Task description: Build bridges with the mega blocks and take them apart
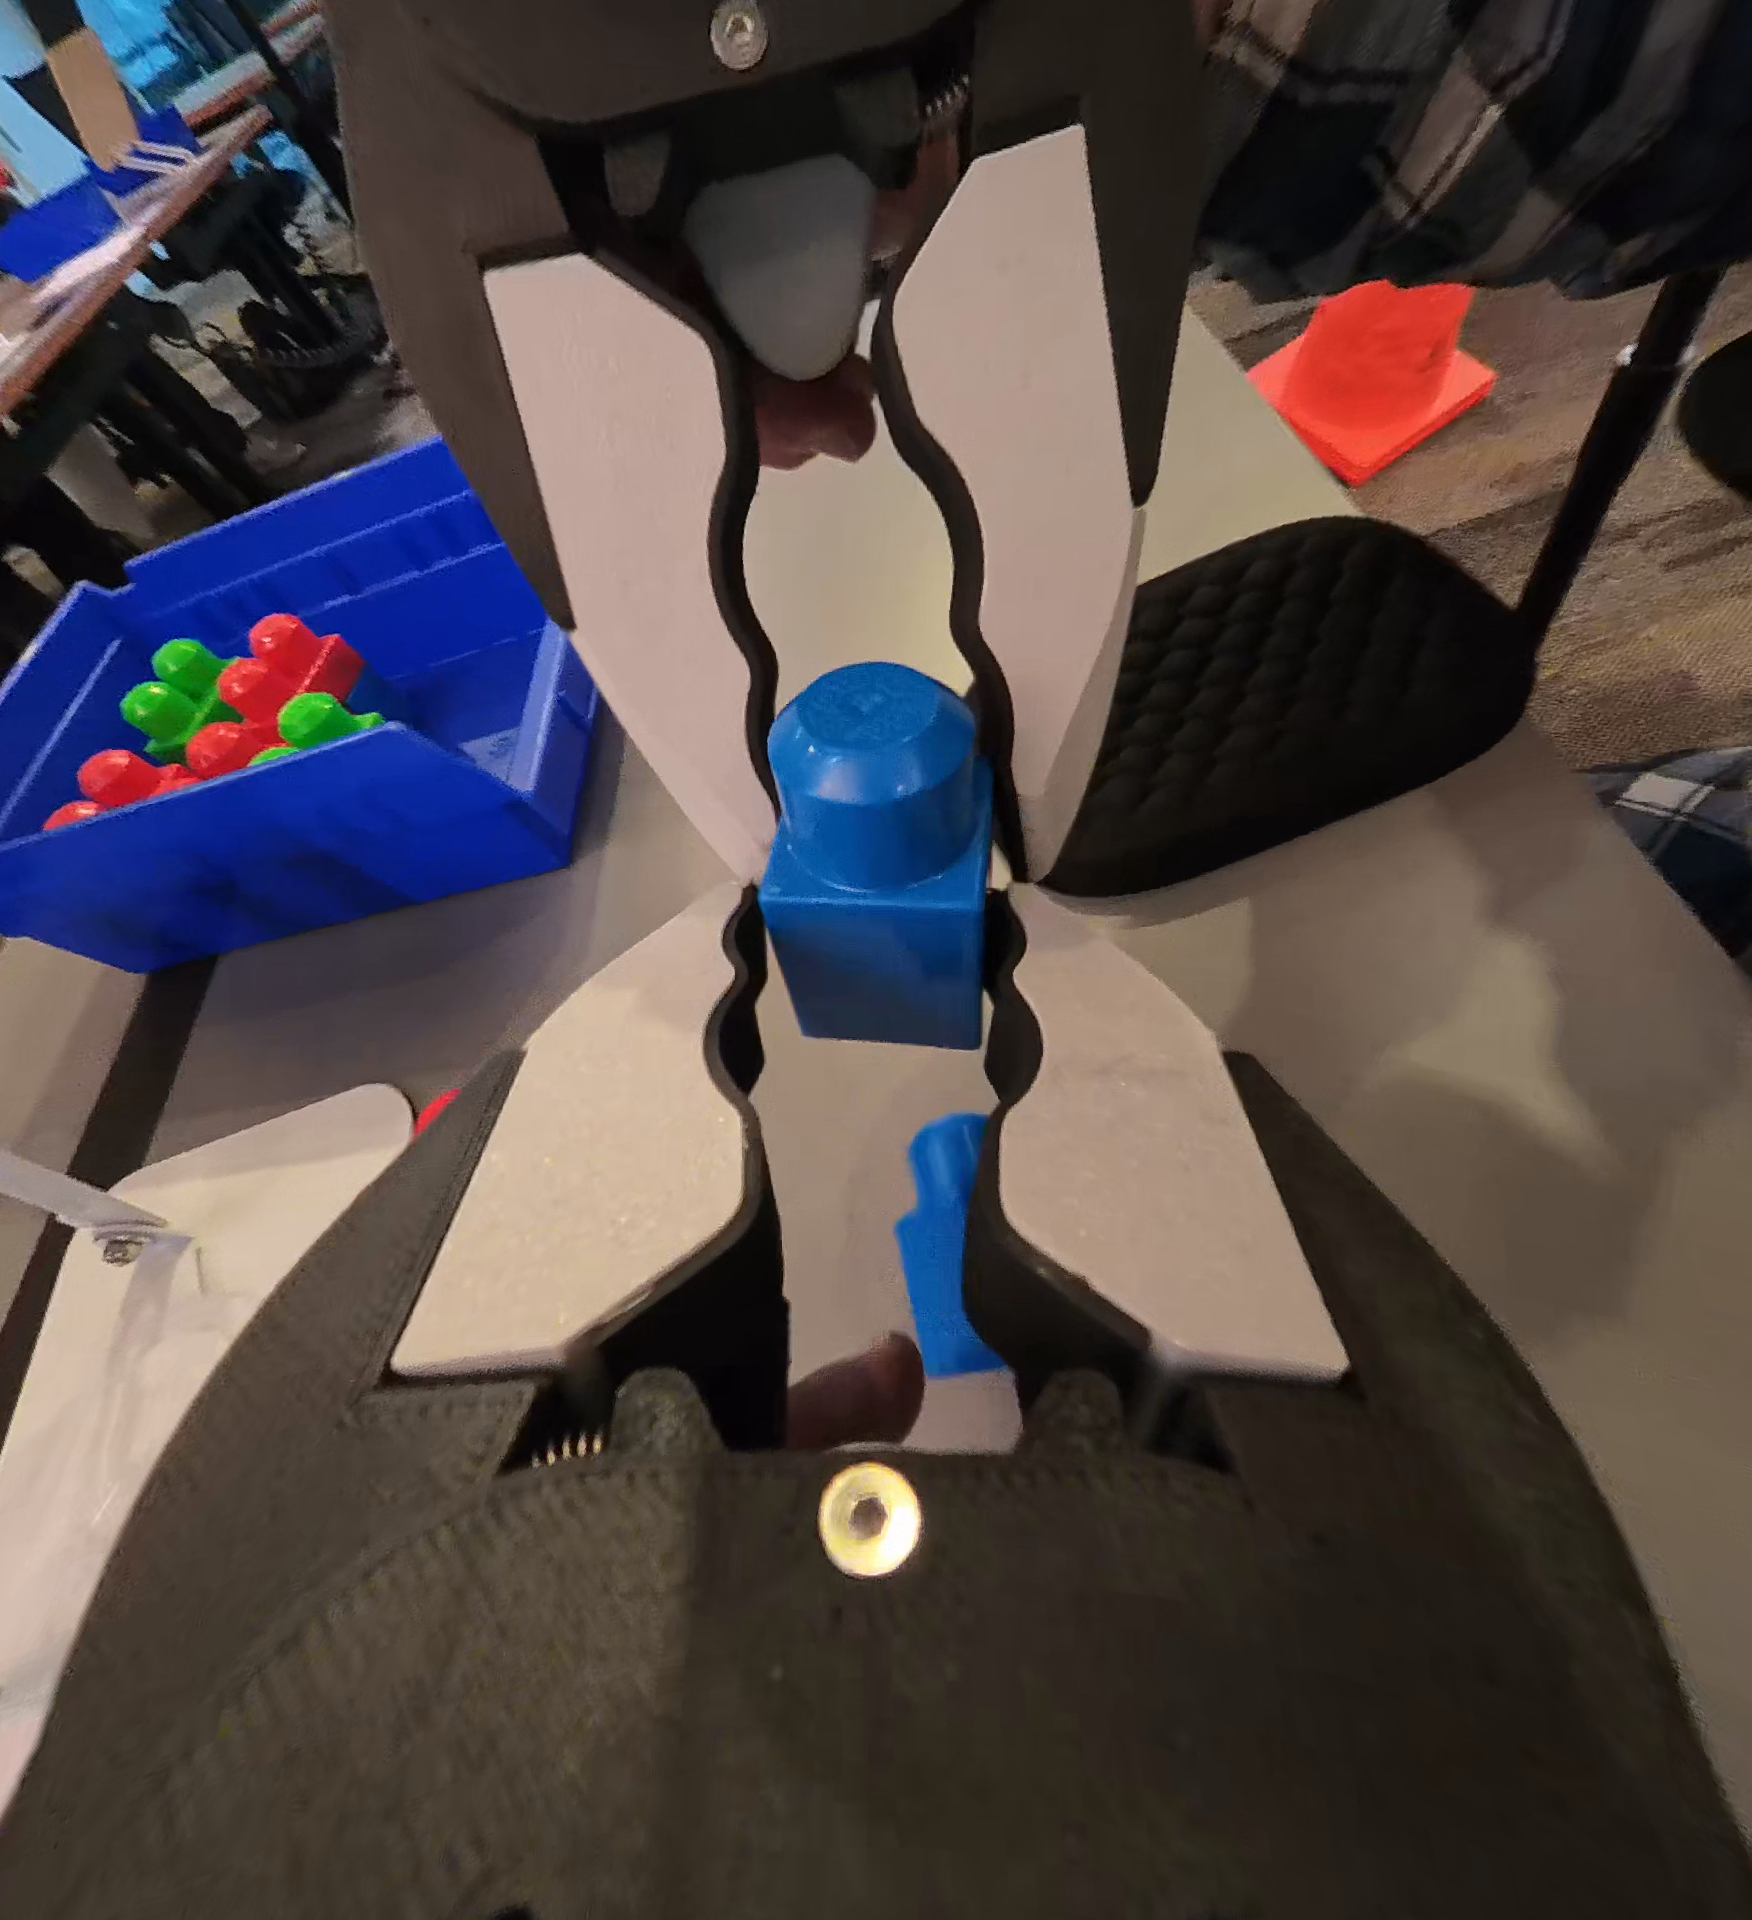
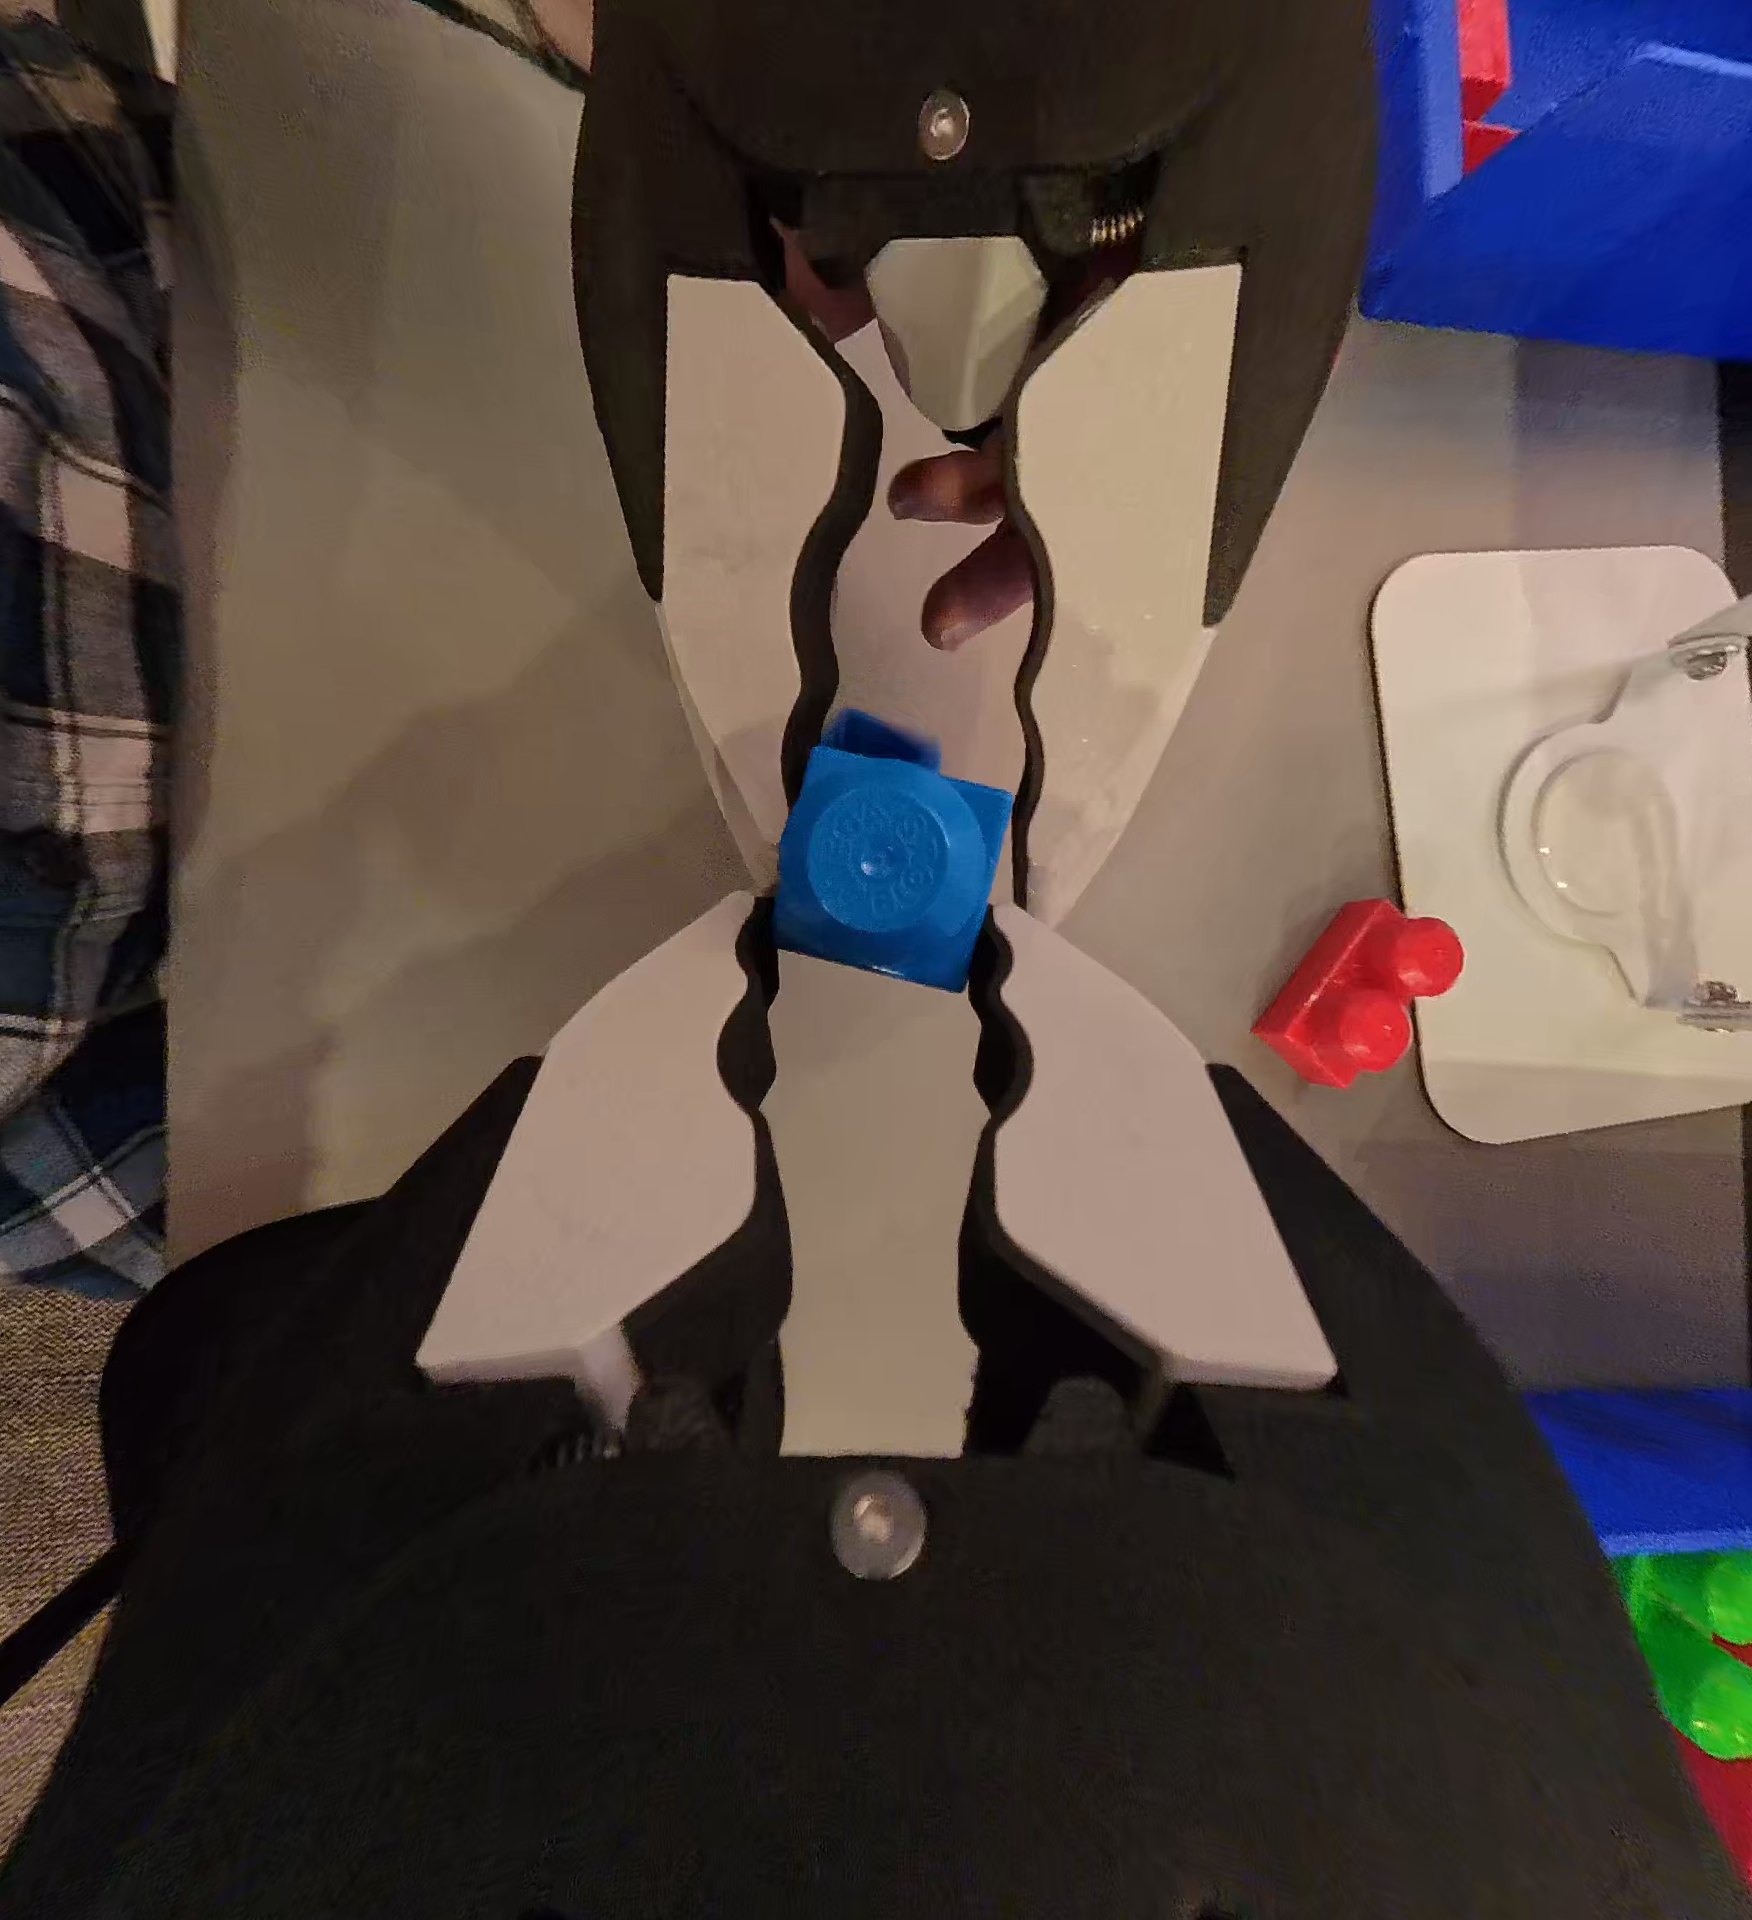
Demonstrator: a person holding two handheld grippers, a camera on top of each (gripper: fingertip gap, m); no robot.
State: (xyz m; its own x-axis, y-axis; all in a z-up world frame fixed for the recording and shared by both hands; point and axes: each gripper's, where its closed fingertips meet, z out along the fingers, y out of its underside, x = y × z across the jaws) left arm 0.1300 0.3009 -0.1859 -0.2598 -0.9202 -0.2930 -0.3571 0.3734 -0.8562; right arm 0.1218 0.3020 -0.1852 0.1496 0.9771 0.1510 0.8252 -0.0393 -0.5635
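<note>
**Two grippers meeting on one blue block, no bridge standing**

One blue block [image 1: 872, 935], a single-stud piece, sits where the two pairs of fingers meet tip to tip above the counter [image 2: 384, 623]. The right gripper [image 2: 872, 935] is clamped on it: both of its pads lie against opposite sides of the block body, with the stud pointing back toward that gripper's camera. The left gripper [image 1: 872, 925] comes in from the opposite side, and its fingertips flank the same block. Its pads sit right at the block's sides, but whether they press or only stand beside it cannot be told.

A second blue block [image 1: 939, 1247] shows in the gap between the left fingers, behind their tips and apparently lower, on its side. A red block [image 2: 1355, 997] with two studs lies on the counter, well to the right of the right fingers. A blue bin [image 1: 280, 862], off to the left of the left fingers, holds more red and green blocks [image 1: 228, 707].

Judged progress: no two blocks are joined anywhere in view, so no bridge is standing. The loose pieces fit either an early build or a finished take-apart, and the views do not settle which. If this is a build, the piers and the span all remain to be done.
</note>
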